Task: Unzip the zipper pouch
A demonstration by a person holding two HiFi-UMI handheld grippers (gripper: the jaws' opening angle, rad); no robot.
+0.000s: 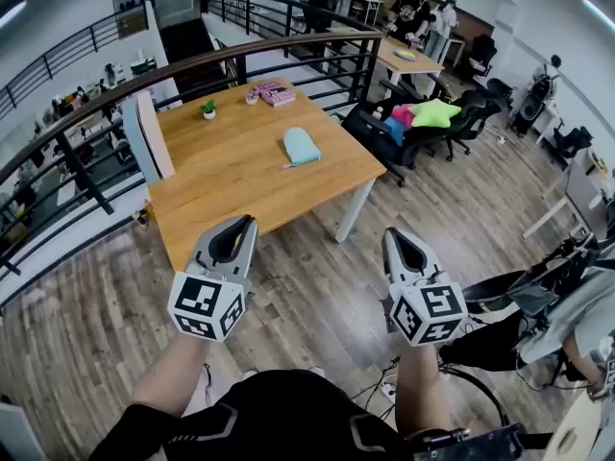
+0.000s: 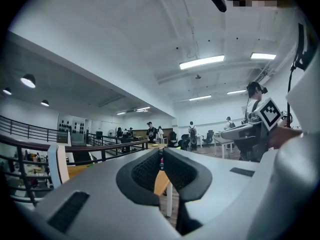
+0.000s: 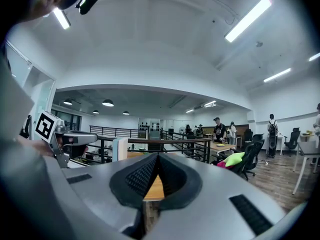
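Approach step, not started: left claw (image 1: 244, 223) and right claw (image 1: 391, 234) both pressed together, empty, well apart from the tabletop (image 1: 226, 176). Next move likely needs reaching the light-blue zipper pouch (image 1: 301, 146) and spreading both to grip it.

Left gripper (image 1: 246, 222): jaws closed together, nothing between them, tips pointing far and angled slightly right; left marker cube (image 1: 207, 305) at the near end. Right gripper (image 1: 391, 233): jaws closed together, empty, tips pointing far and angled slightly left; right marker cube (image 1: 430, 313) at the near end. Left forearm (image 1: 176, 373) and right forearm (image 1: 423, 392): bare, stretched forward, roughly level, well apart.
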